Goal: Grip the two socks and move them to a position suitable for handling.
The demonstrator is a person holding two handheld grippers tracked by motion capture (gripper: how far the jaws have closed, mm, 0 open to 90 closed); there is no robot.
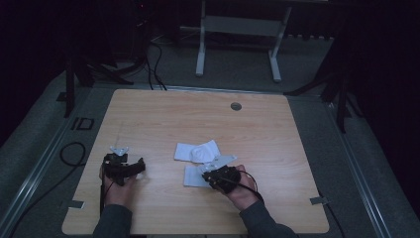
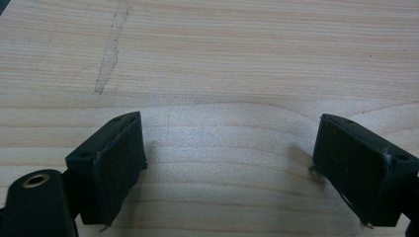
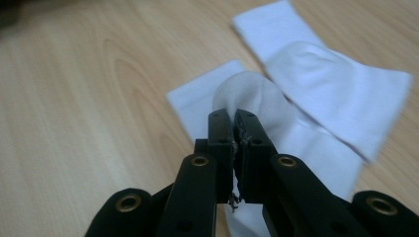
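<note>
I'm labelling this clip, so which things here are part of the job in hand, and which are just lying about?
In the job:
- right gripper, jaws shut over the near white sock
- far white sock, partly overlapping it
- left gripper, open over bare table

Lying about:
- round table grommet
- white frame on the floor beyond the table
- floor cables

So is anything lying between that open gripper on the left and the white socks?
Nothing visible does. The left hand-held gripper sits open over bare table, and plain wood runs from it to the white socks. The right hand-held gripper is already shut on the nearer sock.
</note>
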